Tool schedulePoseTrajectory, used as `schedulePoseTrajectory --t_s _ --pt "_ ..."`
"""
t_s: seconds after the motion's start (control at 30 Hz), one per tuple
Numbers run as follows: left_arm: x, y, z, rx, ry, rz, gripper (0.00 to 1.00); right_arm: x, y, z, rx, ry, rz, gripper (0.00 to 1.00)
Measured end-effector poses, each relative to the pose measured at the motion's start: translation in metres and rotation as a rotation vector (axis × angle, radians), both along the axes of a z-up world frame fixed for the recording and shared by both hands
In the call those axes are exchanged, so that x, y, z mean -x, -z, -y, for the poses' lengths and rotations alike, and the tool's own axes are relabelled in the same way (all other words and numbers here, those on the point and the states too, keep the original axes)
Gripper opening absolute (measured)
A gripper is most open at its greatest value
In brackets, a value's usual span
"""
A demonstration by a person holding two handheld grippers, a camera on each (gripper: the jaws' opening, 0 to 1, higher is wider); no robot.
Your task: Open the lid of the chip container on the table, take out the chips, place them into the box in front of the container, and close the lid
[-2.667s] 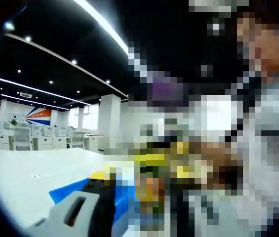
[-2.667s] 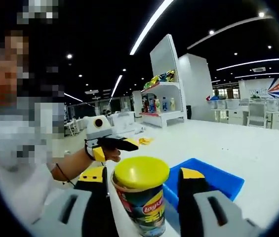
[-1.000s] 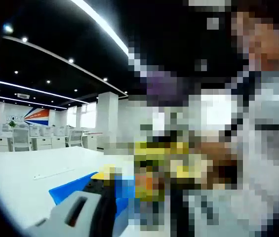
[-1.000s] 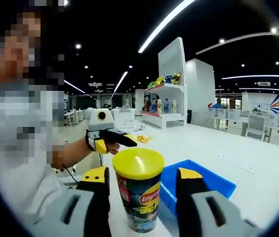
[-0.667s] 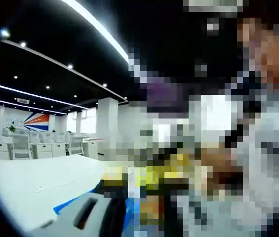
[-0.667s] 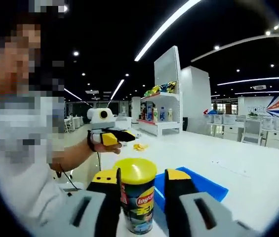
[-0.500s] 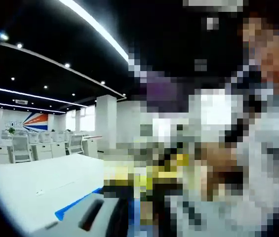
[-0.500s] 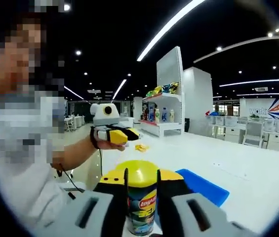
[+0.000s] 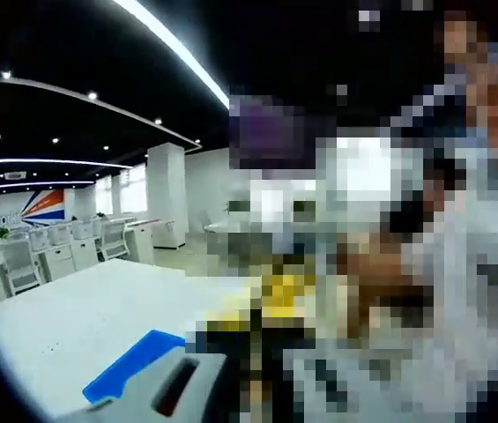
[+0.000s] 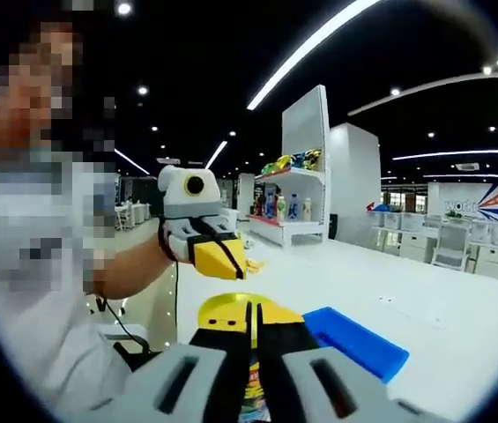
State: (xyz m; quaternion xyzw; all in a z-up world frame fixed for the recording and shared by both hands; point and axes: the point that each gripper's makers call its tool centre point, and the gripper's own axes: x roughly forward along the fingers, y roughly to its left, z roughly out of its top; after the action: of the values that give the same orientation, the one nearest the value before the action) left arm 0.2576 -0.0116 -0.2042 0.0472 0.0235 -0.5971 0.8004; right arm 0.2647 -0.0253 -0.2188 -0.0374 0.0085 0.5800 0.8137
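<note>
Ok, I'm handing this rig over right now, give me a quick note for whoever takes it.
Right tool: jaws nearly together right at the tall chip can with the printed label; cannot tell if they grip it.
Left tool: held in the air above and behind the can, looks shut, holding nothing.
Things: the can stands on the white table, its round yellow plastic lid on. The shallow blue box lies just beyond it.
Done: nothing visible yet.
Left: lift the lid, move the chips into the box, close the lid.
</note>
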Motion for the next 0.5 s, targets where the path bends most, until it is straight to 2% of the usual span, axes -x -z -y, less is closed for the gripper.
schedulePoseTrajectory --t_s 0.2,0.33,0.47,0.5 --pt "-0.002 0.005 -0.002 -0.014 -0.003 -0.022 0.03 0.001 0.0 -0.005 0.02 -0.017 -0.006 0.03" --pt "-0.007 0.01 -0.004 -0.015 -0.009 -0.027 0.03 -0.002 0.003 -0.009 0.016 -0.017 -0.044 0.02" --pt "-0.012 0.024 -0.006 -0.087 -0.043 -0.002 0.03 -0.002 0.008 -0.012 0.035 -0.023 -0.063 0.01" --pt "-0.012 0.023 -0.004 -0.073 -0.042 -0.006 0.03 -0.001 0.009 -0.013 0.044 -0.028 -0.063 0.01"
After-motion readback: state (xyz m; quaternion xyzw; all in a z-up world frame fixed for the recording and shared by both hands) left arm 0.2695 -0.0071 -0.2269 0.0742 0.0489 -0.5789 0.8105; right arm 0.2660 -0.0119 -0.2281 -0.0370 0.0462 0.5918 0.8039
